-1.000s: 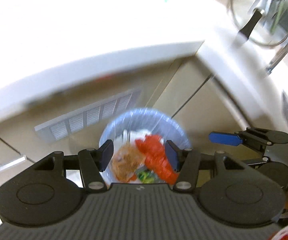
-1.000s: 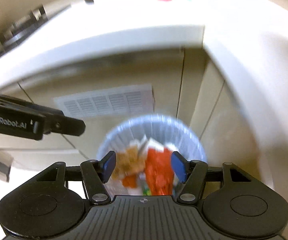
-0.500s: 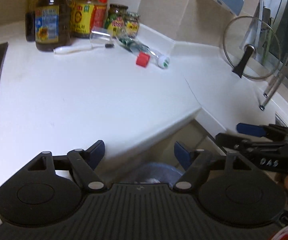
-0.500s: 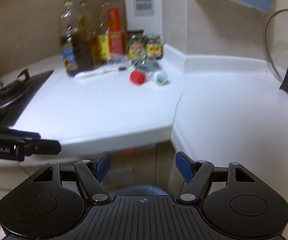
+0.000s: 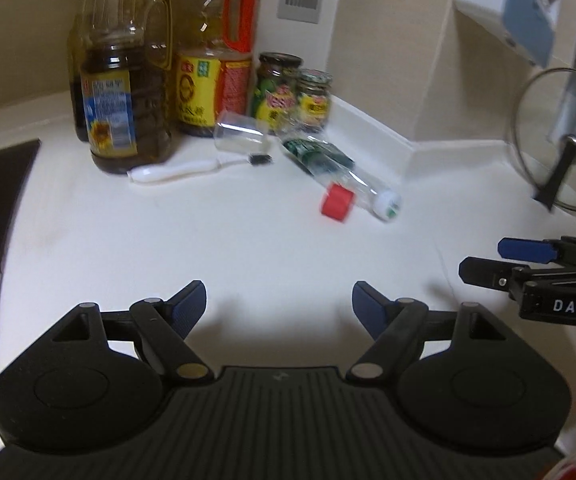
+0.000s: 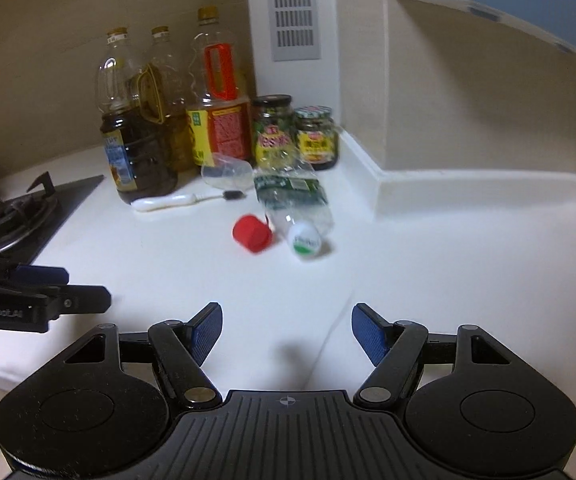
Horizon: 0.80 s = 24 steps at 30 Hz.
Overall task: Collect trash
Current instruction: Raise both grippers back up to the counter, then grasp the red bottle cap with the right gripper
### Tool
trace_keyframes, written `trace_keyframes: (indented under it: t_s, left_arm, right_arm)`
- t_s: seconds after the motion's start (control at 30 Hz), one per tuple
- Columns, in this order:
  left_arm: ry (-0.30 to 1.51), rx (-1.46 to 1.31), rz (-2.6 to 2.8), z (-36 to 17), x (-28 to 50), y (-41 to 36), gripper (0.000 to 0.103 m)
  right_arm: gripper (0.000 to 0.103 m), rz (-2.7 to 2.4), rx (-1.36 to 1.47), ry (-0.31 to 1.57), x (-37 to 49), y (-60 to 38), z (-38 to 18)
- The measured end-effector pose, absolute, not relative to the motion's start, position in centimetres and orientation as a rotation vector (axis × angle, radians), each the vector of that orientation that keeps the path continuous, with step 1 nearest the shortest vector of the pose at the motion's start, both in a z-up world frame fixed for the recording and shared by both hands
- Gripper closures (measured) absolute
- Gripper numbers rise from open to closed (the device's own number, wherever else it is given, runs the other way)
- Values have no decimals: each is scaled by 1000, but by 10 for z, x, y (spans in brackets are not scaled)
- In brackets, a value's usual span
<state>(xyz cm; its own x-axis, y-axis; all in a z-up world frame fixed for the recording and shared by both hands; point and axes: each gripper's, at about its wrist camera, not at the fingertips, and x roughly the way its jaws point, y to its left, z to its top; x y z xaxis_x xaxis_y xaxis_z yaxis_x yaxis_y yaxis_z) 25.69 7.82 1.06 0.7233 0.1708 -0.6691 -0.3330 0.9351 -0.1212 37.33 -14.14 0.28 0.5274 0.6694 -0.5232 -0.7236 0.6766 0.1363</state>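
Both grippers have swung up from the blue-lined waste bin on the floor, which held orange and red wrappers a second ago, and now look across the white bench [image 6: 448,264]. The left gripper [image 5: 279,307] has just been opening its jaws and has nothing between them; the right gripper [image 6: 286,330] has also widened and stands empty. That reads as one load dropped and the next pickup starting.

The remaining trash lies near the back corner: a crushed clear plastic bottle with a green label and white cap [image 6: 294,204], a loose red cap [image 6: 251,233] touching it, a tipped clear plastic cup [image 6: 225,175], empty, and a white-handled brush [image 6: 175,201]. Behind them stand three oil bottles [image 6: 139,148], partly filled, and two lidded jars of pickles [image 6: 294,134], probably not trash.
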Motion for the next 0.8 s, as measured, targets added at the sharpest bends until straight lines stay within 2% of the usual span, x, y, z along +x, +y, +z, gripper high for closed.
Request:
trace_keyframes:
  t_s: [0.37,0.5,0.63,0.7,0.8]
  left_arm:
    - [743,-171,414,14,288,110,24]
    - [763,-140,382,9,305,128,24]
    - [777,-55,315,5,322,146,24]
    - [779,1,276,4,332,154,24]
    - [787,112,207,0,351,163,24]
  right_arm:
    - [32,1016,-224,506,425,-68,1]
    - [46,1001,-339,517,441,-32,-17]
    - [50,970,-433,523,446,-11,-31]
    - [66,953,-466,515,445,-6,-35]
    - [67,936,-431,536,443,-9,-31]
